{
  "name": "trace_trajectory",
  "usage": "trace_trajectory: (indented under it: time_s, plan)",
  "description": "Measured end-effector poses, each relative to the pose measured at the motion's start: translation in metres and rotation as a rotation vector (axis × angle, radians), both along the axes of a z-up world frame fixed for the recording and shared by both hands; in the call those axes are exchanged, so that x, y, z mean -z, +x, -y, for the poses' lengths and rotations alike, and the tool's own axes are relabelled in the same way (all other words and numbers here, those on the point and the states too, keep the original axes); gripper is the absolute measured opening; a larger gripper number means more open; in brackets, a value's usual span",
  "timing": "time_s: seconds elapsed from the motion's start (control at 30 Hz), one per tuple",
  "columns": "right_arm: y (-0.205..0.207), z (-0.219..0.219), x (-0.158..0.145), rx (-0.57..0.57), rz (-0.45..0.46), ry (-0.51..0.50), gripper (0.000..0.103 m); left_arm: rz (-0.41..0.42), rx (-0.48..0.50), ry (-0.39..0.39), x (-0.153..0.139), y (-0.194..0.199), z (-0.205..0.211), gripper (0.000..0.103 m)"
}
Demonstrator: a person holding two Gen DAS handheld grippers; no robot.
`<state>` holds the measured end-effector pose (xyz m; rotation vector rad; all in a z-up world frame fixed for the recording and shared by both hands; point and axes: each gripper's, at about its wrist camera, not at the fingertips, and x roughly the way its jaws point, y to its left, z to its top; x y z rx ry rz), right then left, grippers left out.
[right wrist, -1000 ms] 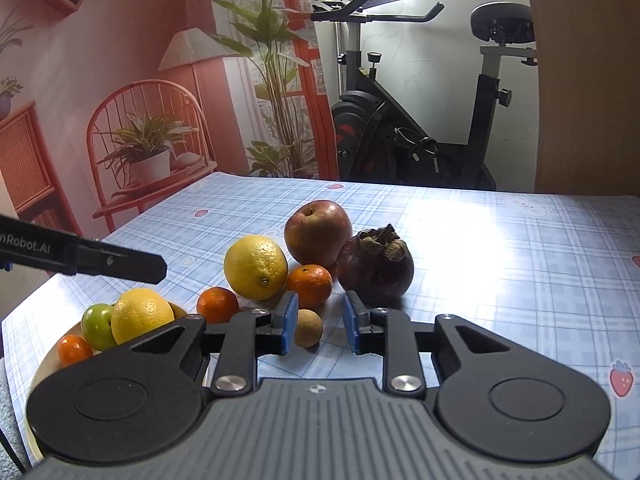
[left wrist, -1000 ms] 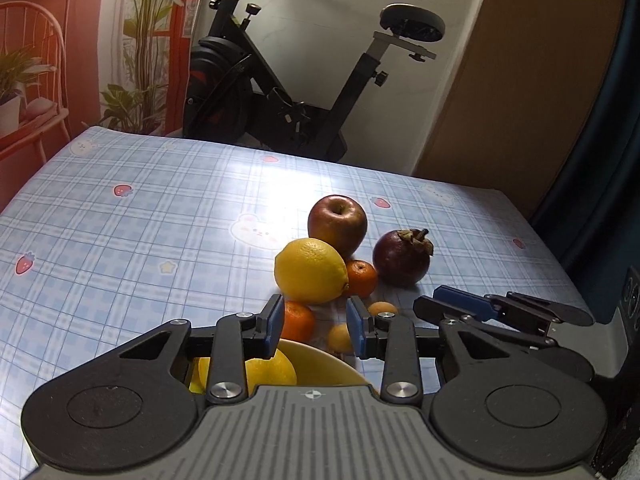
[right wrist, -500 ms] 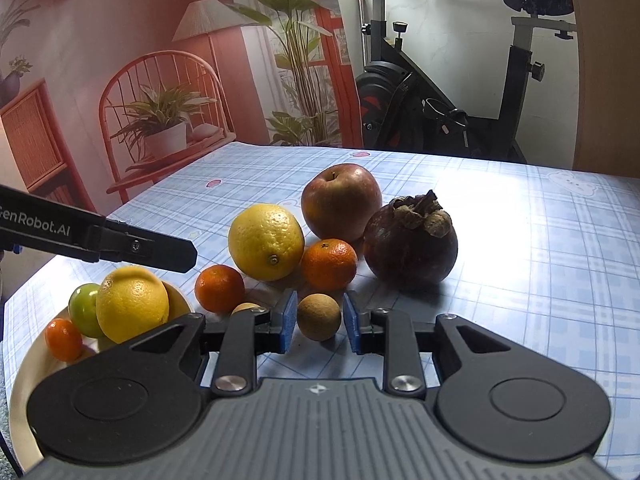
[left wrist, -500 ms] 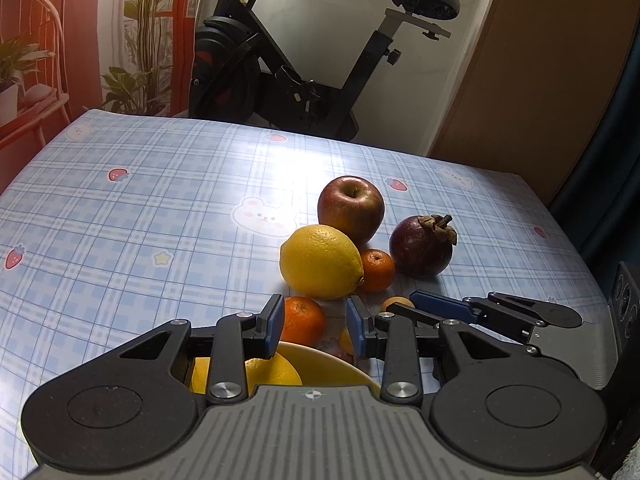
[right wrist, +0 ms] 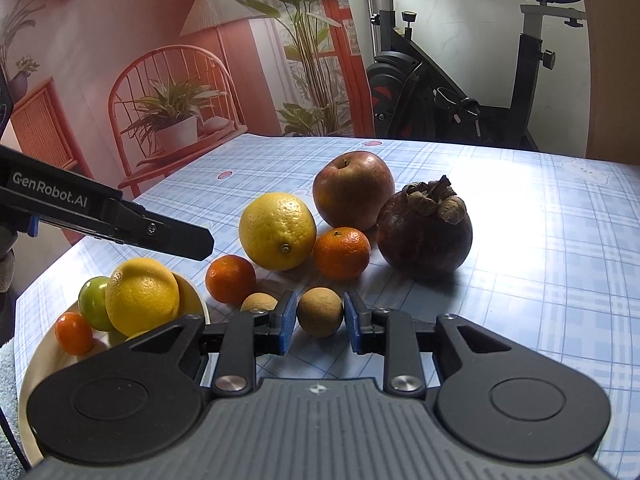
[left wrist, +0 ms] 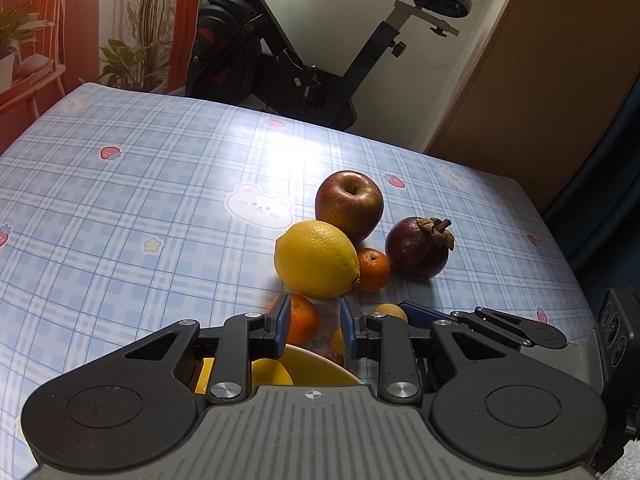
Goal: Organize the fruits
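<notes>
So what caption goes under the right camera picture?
Right gripper open around a small brown fruit, beside the fruit bowl.

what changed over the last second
The right gripper moved forward and down until the small brown fruit sat between its pads; the jaws are open, nothing gripped yet. The left gripper drifted slightly nearer the fruit pile, open, above the bowl. The lemon, apple and mangosteen stayed put.
</notes>
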<state>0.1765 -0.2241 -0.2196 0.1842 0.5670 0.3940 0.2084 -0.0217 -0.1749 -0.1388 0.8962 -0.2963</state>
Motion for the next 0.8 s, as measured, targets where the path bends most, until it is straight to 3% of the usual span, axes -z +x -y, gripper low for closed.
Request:
trace_trajectory:
  time_s: [0.47, 0.8]
  plan:
    - [-0.042, 0.042, -0.002, 0.152, 0.039, 0.1, 0.028, 0.036, 0.219, 0.16, 0.019, -0.008, 0.048, 0.029]
    - [-0.048, 0.042, -0.004, 0.175, 0.065, 0.096, 0.028, 0.001, 0.204, 0.209, 0.029, 0.0, 0.053, 0.029]
